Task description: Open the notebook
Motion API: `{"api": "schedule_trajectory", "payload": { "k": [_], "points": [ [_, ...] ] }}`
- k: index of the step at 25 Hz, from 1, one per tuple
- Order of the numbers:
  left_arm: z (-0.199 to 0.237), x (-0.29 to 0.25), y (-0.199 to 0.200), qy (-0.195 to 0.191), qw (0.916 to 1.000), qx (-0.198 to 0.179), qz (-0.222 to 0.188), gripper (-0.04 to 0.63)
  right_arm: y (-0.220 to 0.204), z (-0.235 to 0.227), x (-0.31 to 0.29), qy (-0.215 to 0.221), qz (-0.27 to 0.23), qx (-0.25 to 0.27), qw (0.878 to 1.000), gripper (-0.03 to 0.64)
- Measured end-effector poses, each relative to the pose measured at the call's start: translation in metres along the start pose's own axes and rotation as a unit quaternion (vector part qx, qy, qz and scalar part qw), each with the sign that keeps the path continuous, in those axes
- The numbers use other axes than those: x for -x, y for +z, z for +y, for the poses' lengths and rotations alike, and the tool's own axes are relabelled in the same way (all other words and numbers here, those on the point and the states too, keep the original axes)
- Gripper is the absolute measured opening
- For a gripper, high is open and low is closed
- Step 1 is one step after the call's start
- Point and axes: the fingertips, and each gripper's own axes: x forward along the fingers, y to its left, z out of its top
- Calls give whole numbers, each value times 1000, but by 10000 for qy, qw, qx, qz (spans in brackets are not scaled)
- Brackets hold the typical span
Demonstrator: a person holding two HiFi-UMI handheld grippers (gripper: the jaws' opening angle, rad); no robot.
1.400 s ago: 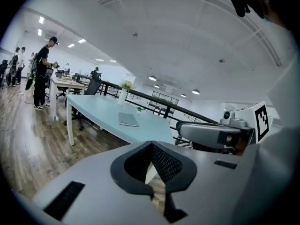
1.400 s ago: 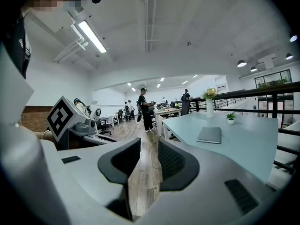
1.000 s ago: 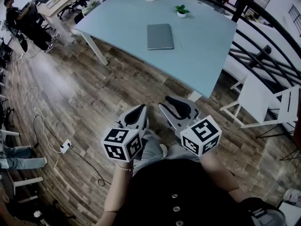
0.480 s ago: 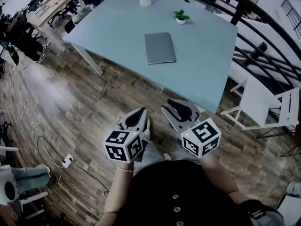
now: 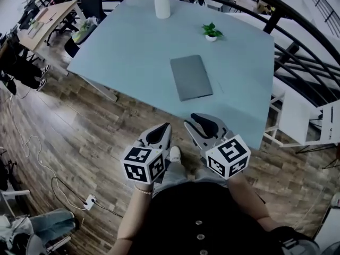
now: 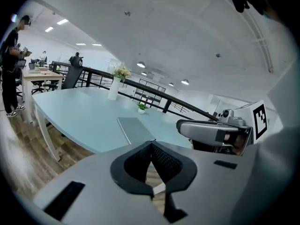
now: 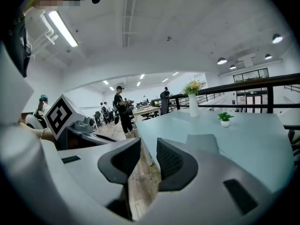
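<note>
The notebook (image 5: 191, 77) is a thin grey book lying shut on the pale blue table (image 5: 127, 47), near its front edge. It also shows in the left gripper view, notebook (image 6: 135, 129), and in the right gripper view, notebook (image 7: 202, 143). Both grippers hang over the wooden floor, short of the table's edge and apart from the notebook. My left gripper (image 5: 159, 133) is shut, its tips meeting with nothing between them (image 6: 151, 146). My right gripper (image 5: 204, 124) stands open and empty, a clear gap between its pads (image 7: 149, 146).
A white vase with flowers (image 5: 162, 3) and a small potted plant (image 5: 211, 32) stand at the table's far side. A black railing (image 5: 297, 41) runs behind and to the right. White chairs (image 5: 297, 116) stand at the right, and a power strip with cable (image 5: 89, 201) lies on the floor at left.
The table and notebook have come nearer and lower in the head view as both grippers were carried forward toward the table's edge. Neither gripper's jaws have changed.
</note>
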Motion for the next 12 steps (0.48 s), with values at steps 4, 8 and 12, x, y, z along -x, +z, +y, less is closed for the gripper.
{"api": "schedule_trajectory", "payload": {
  "k": [4, 8, 12],
  "points": [
    [33, -25, 23, -189, 9997, -41, 113, 17, 15, -21, -42, -204, -8, -59, 9998, 109],
    [59, -48, 45, -380, 9990, -144, 176, 17, 28, -39, -76, -388, -43, -98, 9992, 109],
    [71, -60, 55, -521, 9984, -181, 154, 17, 30, -44, -88, -538, -31, -108, 9985, 109]
  ]
}}
